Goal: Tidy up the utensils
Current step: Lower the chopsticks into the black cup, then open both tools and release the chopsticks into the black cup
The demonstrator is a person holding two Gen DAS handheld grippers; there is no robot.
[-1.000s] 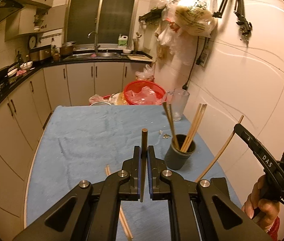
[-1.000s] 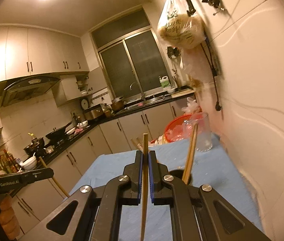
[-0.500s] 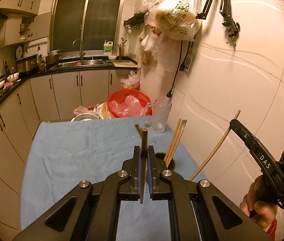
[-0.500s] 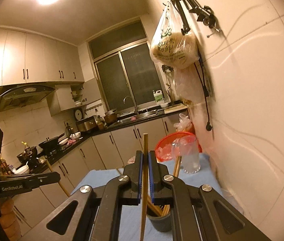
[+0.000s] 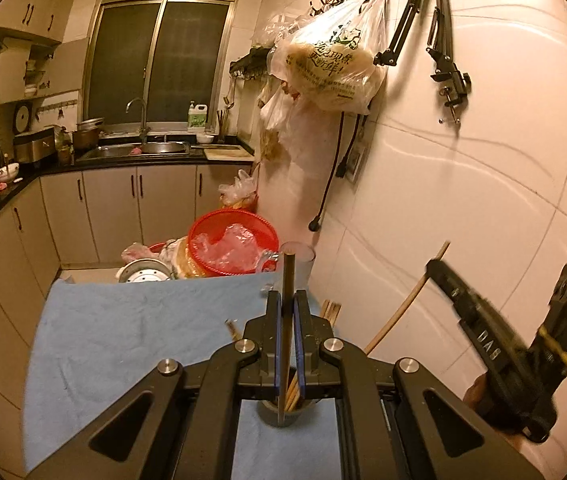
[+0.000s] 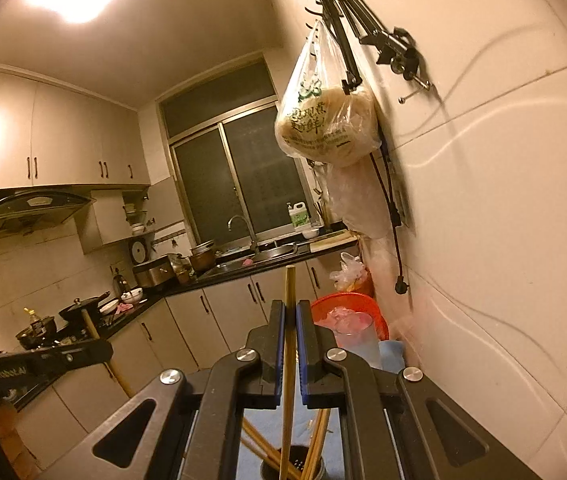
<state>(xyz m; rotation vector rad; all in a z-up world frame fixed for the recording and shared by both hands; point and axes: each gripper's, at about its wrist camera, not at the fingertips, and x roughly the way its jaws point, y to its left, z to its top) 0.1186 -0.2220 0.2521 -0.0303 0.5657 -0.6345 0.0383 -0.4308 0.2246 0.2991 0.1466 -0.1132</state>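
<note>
Red basket (image 5: 232, 247) behind blue cloth (image 5: 131, 328); printed plastic bag (image 6: 323, 120) hanging on wall hooks; sink (image 5: 151, 148) under window.

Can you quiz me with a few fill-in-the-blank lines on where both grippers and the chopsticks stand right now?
1. Each gripper, left gripper and right gripper, is shut on one ____.
2. Below the left gripper, the dark holder cup already holds several ____.
3. The cloth covering the table is ____ in colour.
4. The basket beyond the table's far edge is ____.

Missing words: chopstick; chopsticks; blue; red
</note>
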